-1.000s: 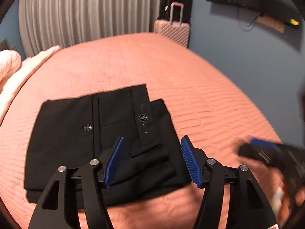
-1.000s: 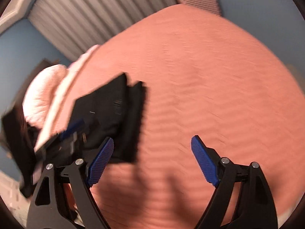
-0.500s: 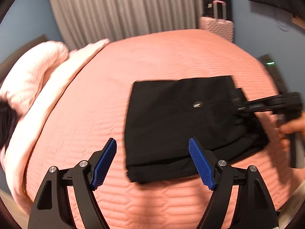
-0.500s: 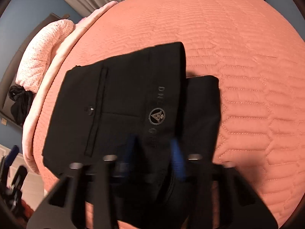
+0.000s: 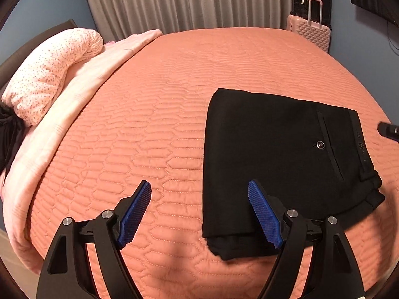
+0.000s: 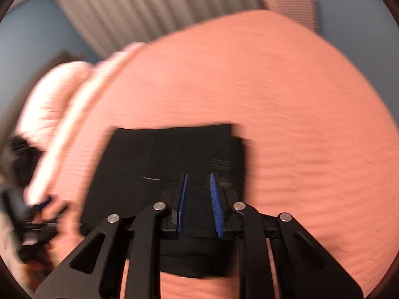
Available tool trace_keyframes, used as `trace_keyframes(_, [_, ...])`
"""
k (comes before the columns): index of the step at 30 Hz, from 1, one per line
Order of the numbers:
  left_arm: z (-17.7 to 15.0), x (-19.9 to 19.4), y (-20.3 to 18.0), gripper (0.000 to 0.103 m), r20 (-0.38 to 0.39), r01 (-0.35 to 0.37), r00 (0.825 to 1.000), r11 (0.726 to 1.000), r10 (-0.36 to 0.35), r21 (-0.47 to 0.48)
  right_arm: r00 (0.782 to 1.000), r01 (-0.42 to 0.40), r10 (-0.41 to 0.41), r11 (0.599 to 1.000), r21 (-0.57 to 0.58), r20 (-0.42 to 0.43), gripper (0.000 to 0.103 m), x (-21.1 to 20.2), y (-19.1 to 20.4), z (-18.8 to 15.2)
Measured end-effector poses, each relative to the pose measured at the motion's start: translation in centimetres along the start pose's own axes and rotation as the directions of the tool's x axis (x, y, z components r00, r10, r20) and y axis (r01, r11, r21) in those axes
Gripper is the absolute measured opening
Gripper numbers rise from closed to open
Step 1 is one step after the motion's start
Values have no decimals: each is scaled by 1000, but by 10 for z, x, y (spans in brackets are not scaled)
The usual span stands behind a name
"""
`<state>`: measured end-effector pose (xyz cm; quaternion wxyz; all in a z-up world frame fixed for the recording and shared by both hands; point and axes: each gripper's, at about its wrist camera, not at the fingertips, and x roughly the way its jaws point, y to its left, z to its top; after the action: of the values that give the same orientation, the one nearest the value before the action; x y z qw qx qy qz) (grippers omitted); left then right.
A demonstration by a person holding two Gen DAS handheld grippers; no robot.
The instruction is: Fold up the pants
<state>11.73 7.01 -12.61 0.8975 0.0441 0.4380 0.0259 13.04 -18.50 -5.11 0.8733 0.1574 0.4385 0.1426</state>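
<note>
The black pants [image 5: 281,159] lie folded into a flat rectangle on the salmon quilted bed, waistband and back pocket button to the right. My left gripper [image 5: 199,214] is open and empty, hovering over the pants' near left corner. In the blurred right wrist view the pants [image 6: 169,157] lie just ahead. My right gripper [image 6: 198,199] has its blue pads close together with a narrow gap, above the near edge of the pants; whether cloth is between them does not show. A bit of the right gripper [image 5: 389,130] shows at the left view's right edge.
A pink spotted pillow [image 5: 54,67] and a pale pink blanket [image 5: 74,99] lie along the bed's left side. A pink suitcase [image 5: 309,31] stands by the grey curtain [image 5: 187,0] at the far wall. Dark clothing [image 5: 7,134] lies at the far left.
My left gripper swung left and back, so the pants now sit to the right in its view. My right gripper closed from wide open to nearly shut and is moving over the pants.
</note>
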Motion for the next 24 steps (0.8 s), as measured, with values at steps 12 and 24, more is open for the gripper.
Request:
trace_keyframes(12, [-3, 34, -38, 82, -38, -56, 997, 988, 62, 147, 998, 2, -1, 1000, 7, -70, 1, 39, 11, -27])
trace_keyframes(24, [-7, 41, -39, 85, -82, -59, 994, 990, 70, 125, 966, 209, -217, 975, -72, -142, 2, 62, 17, -71])
